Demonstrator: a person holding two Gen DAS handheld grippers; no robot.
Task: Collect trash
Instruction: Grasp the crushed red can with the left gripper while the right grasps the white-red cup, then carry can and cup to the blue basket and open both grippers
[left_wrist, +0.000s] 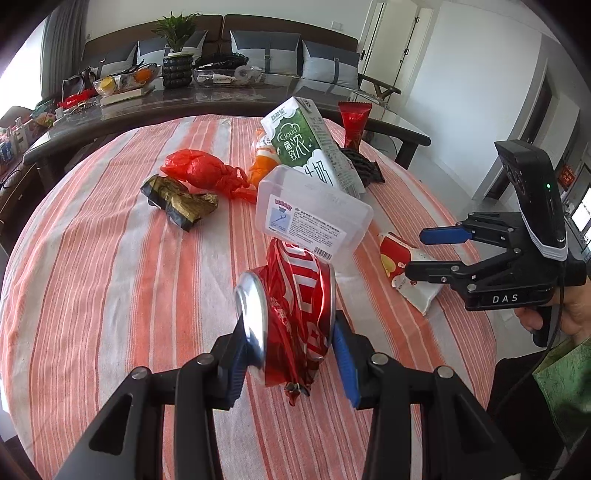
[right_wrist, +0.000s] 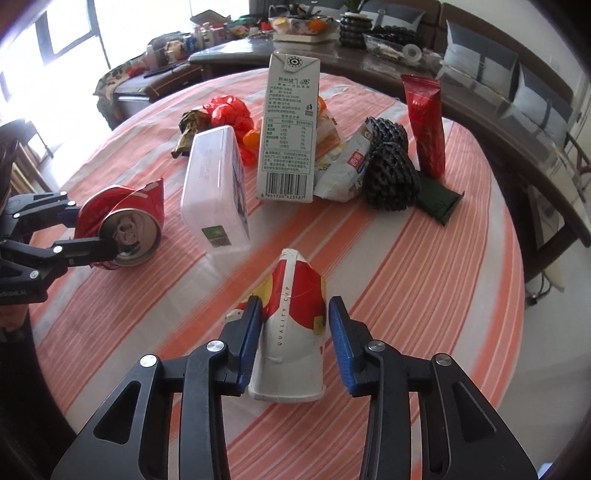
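Left wrist view: left hand-held gripper (left_wrist: 295, 354) clamped on crushed red can (left_wrist: 291, 314), just above striped table (left_wrist: 110, 295). Clear plastic box (left_wrist: 314, 214) just beyond, milk carton (left_wrist: 314, 147) behind it. Red bag (left_wrist: 199, 170) and dark wrapper (left_wrist: 177, 203) farther left.

Right wrist view: right hand-held gripper (right_wrist: 293, 343) straddling flattened paper cup (right_wrist: 291, 325) lying on table; left pad touching cup, right pad apart, grip not closed. Can held at left edge.
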